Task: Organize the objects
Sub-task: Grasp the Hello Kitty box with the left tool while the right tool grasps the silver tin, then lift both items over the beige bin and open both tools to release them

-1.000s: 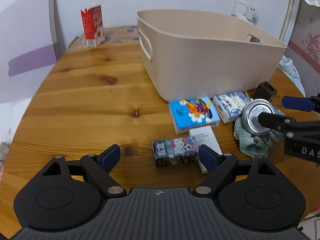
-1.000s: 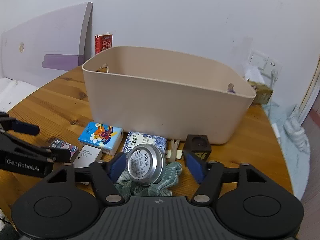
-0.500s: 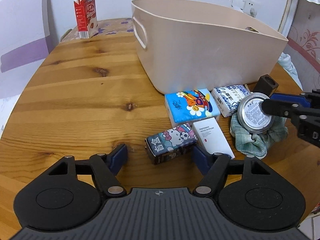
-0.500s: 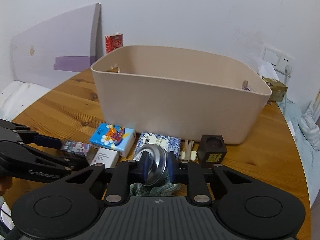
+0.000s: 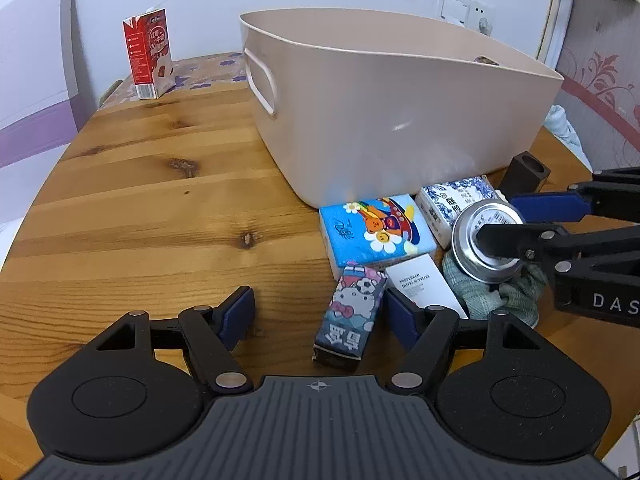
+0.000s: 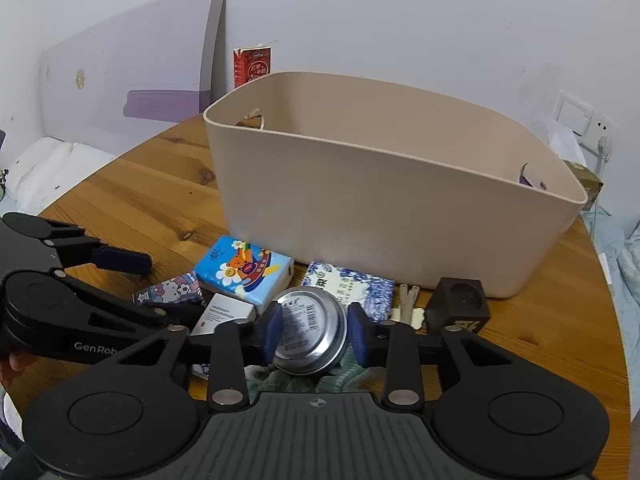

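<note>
A beige bin (image 5: 400, 120) (image 6: 380, 208) stands on the wooden table (image 5: 140, 200). In front of it lie a blue cartoon tissue pack (image 5: 376, 232), a blue-white tissue pack (image 5: 452, 204), a white box (image 5: 424, 284) and a Hello Kitty box (image 5: 352, 312). My left gripper (image 5: 316, 316) is open, its fingers on either side of the Hello Kitty box. My right gripper (image 6: 314, 330) is shut on a round silver tin (image 6: 310, 330) (image 5: 486, 246), held just above a green cloth (image 5: 496, 296).
A dark cube with a round hole (image 6: 458, 306) and pale wooden pieces (image 6: 408, 308) lie right of the tissue packs. A red carton (image 5: 148, 64) stands at the table's far edge. Wall sockets (image 5: 466, 12) are behind the bin.
My right gripper closed on the silver tin and lifted it slightly. My left gripper moved forward around the Hello Kitty box, which has turned lengthwise between the fingers.
</note>
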A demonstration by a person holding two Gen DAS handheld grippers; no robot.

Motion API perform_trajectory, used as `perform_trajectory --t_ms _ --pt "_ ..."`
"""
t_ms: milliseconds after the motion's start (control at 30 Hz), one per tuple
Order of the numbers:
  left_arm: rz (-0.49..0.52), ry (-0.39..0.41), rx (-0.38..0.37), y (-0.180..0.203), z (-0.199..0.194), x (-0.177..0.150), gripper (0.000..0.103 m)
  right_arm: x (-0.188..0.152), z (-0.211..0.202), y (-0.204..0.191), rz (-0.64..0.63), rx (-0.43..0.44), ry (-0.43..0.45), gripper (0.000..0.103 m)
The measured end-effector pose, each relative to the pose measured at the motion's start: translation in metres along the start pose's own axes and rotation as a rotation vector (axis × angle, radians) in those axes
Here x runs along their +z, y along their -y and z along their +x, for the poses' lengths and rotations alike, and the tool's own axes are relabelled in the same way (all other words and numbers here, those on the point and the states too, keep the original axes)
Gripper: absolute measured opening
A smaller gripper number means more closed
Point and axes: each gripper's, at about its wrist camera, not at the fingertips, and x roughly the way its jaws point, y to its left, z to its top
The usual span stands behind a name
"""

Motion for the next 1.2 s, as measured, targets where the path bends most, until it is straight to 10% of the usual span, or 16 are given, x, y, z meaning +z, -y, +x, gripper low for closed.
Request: perform_trajectory --t_ms 200,367,1200 --pt "0.032 0.014 -0.006 0.001 -0.002 -0.001 0.050 0.000 0.008 0.011 0.072 0.047 -0.012 0.050" --pt "0.019 0.017 0.004 0.000 -0.005 -0.003 0.023 0.001 -0.001 -0.002 0.011 0.010 0.020 0.030" --pt "-0.001 0.124 -0.021 0.007 -0.067 0.029 0.023 0.018 -0.060 -0.006 -0.021 -0.075 0.165 0.019"
